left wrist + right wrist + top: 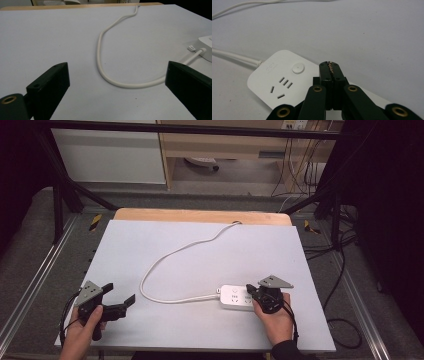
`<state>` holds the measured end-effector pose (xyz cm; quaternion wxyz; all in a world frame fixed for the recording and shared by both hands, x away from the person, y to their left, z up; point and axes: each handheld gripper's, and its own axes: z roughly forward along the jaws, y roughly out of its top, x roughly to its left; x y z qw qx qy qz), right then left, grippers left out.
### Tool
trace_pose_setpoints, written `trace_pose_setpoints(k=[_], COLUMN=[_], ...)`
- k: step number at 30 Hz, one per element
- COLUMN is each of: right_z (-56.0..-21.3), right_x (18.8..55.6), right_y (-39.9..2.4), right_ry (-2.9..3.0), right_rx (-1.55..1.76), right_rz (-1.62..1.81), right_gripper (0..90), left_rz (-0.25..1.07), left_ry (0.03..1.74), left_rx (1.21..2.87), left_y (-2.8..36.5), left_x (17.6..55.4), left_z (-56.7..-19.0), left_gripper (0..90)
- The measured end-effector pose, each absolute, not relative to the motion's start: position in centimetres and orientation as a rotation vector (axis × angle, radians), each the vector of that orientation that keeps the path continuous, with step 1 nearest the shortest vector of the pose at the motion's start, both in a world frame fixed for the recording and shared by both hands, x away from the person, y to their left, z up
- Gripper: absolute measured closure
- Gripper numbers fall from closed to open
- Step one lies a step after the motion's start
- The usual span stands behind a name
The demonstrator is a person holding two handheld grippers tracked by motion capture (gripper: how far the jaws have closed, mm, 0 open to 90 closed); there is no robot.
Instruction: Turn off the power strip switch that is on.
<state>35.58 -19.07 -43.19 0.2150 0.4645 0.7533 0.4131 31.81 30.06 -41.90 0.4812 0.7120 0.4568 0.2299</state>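
While both hands rest, right gripper [252, 292] closed over white power strip [235, 297] at four o'clock, left gripper [120, 296] open at eight o'clock, white cable [165, 257] looping between.

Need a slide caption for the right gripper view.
Right gripper, jaws shut, poised over a white power strip beside its round button.

The power strip [284, 80] is smooth white plastic with a faint sheen, its cord [100, 50] likewise; the table [200, 250] top looks matt grey-white, edged in bare wood at the far side; the jaws are matt black plastic
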Motion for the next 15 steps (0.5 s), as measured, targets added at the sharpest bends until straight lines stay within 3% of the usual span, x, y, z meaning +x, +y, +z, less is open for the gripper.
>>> trace_pose_setpoints(k=[15], right_z=[-43.42], right_x=[35.71], right_y=[-19.00], right_ry=[2.095], right_rx=[1.279], right_rz=[1.135], right_gripper=[90.0], left_rz=[0.561], left_ry=[1.112], left_rx=[1.741], left_y=[30.05], left_x=[31.82], left_z=[-41.93], left_gripper=[5.7])
